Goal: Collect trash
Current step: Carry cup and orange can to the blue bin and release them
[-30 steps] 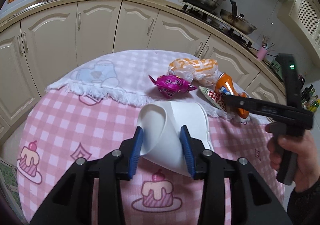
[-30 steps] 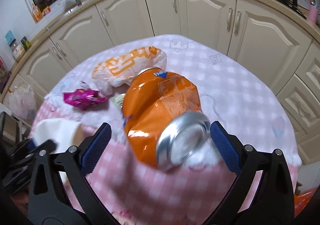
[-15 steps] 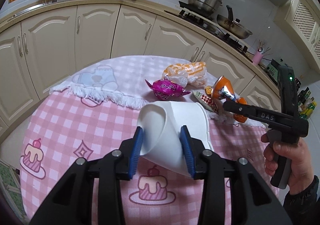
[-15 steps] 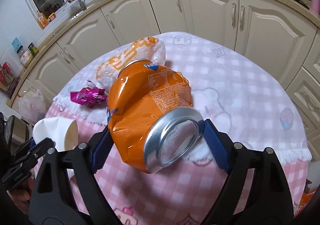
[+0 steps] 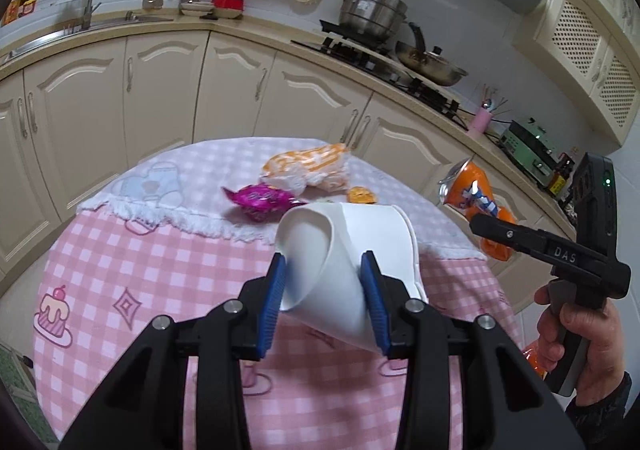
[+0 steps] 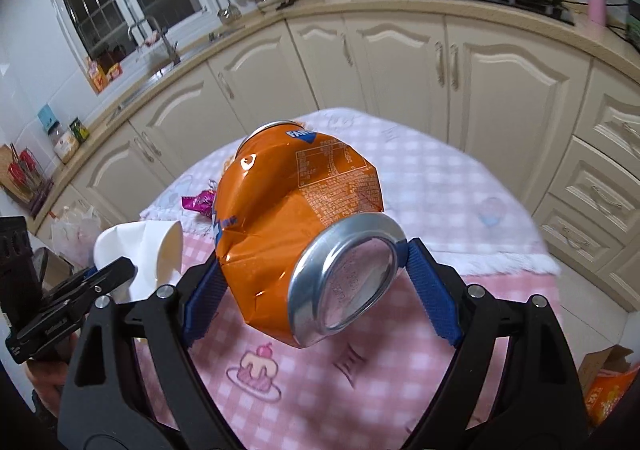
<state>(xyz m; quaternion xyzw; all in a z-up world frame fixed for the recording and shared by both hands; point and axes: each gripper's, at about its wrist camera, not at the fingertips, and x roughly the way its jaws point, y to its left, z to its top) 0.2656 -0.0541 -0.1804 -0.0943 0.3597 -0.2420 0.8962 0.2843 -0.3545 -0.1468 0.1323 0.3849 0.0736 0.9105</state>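
Round table [image 5: 100, 250] under pink checked cloth with cake prints, white fringed cloth [image 5: 168, 189] over far half. Cream kitchen cabinets [image 5: 160, 97] curving behind, stove with steel pot [image 5: 372, 13] and pan beyond.

Left gripper [image 5: 324, 290]: blue pads clamped narrow on crushed white paper cup [image 5: 352, 246], cup lying sideways in the grip, open mouth toward the left, lifted above the pink cloth. Same cup visible at left edge of right wrist view [image 6: 140, 250].

Right gripper [image 6: 316, 282]: closed around dented orange soda can [image 6: 300, 234], pads pressing both sides, silver base toward the camera, can held clear of the table. In left wrist view can [image 5: 472, 201] off the table's right edge, hand [image 5: 580, 334] on the trigger handle.

Left on table: orange-and-white plastic bag [image 5: 308, 169], magenta candy wrapper [image 5: 260, 201], small orange scrap [image 5: 360, 195], all close together on the white cloth, behind the cup. Possibly another wrapper hidden behind cup, cannot tell.

Progress, judged: roughly midway. Two items picked and airborne, neither dropped anywhere yet. No bin clearly in view; orange carton [image 6: 608, 386] low right by floor, white bag [image 6: 76, 230] low left, either could be the target, unclear. Remaining: deposit cup and can, then return for bag, wrapper, scrap.
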